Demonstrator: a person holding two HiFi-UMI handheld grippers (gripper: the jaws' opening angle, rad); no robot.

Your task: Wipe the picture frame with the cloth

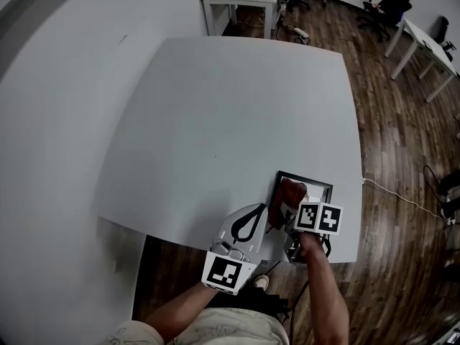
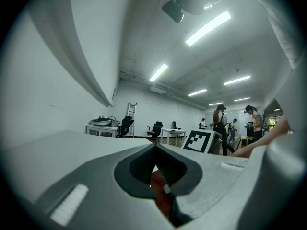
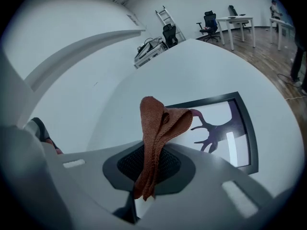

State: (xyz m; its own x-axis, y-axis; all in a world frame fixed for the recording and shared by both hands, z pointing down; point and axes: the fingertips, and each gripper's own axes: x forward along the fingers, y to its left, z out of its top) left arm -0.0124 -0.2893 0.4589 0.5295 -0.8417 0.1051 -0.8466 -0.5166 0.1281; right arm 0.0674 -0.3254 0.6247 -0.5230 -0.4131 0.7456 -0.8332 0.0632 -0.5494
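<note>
Right gripper (image 3: 144,176): pinching the rust cloth (image 3: 158,128).
Left gripper (image 2: 156,169): closed on a cloth edge.
Cloth: soft, light; grip it bunched.
Picture frame (image 3: 247,128): glazed, likely fragile, may slide.

Ceiling strips (image 2: 208,28) light the room brightly and evenly; the fisheye views bend and darken at their edges.

Picture frame (image 1: 316,191) — partly under cloth (image 1: 290,194)
</note>
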